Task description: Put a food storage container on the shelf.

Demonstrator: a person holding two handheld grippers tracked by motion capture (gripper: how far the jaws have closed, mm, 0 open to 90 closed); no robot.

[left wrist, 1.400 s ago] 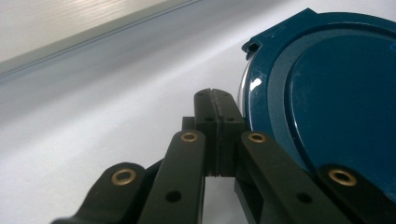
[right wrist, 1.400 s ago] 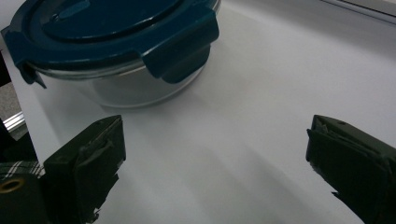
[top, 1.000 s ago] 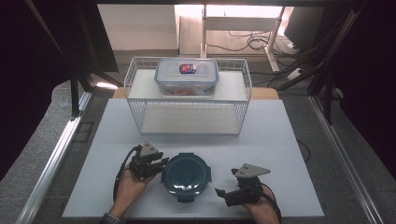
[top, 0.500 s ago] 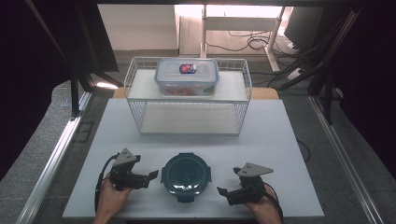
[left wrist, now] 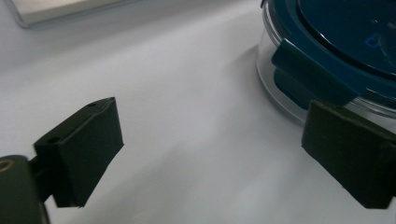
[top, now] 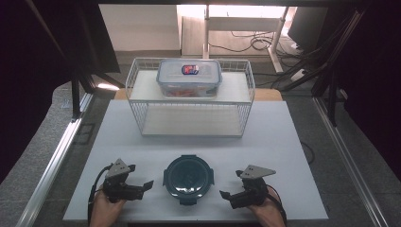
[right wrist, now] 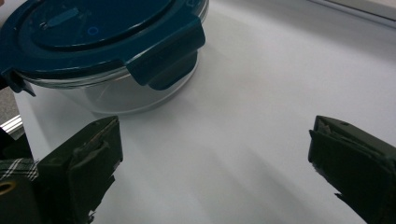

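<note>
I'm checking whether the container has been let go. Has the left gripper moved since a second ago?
Yes. The left gripper has drawn away leftward from the round lidded container, which stayed put; its jaws have just been opening and stand open with nothing between them.

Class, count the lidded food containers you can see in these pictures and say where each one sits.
2. A round container with a dark blue lid sits on the white table between the two grippers; a rectangular clear container rests on top of the wire rack behind it.

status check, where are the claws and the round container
Left claw jaws just opened, nothing between them, beside the round container. Right claw open, empty, on its other side. Container lidded, untouched, on the white table. Nothing in the way.
</note>
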